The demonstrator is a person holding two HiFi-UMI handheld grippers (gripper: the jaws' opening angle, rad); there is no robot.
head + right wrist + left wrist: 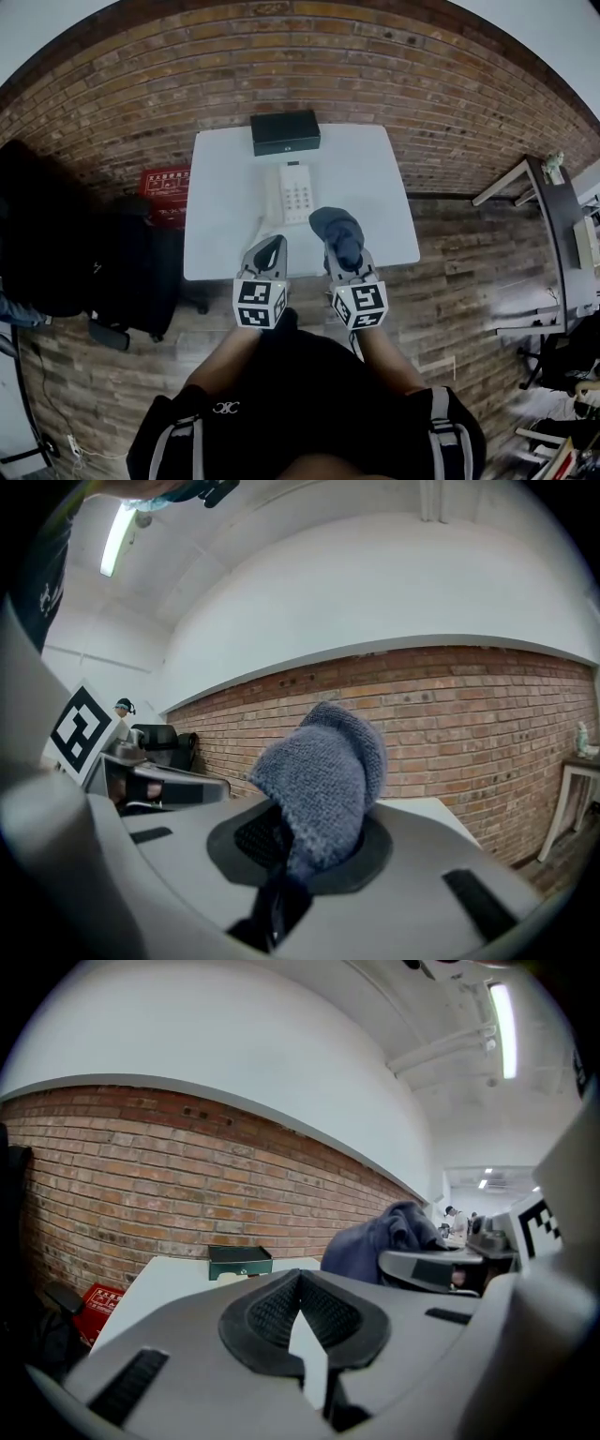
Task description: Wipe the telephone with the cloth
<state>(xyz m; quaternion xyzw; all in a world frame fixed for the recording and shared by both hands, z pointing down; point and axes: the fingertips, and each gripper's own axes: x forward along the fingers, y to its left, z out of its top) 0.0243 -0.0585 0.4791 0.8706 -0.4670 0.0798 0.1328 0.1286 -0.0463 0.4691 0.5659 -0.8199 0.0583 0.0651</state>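
Right tongs (300, 841) pinching knitted grey cloth (323, 771), flat rectangular white telephone (295, 192)

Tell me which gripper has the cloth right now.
The right gripper: its jaws are clamped on the blue-grey cloth, which bulges out above them. The left gripper has its jaws meeting at the tips with nothing between them.

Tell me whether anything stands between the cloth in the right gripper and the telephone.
Nothing visible does. The right gripper holds the cloth to the near right of the telephone, with only bare table between them. The dark box stands beyond the telephone, out of the path.
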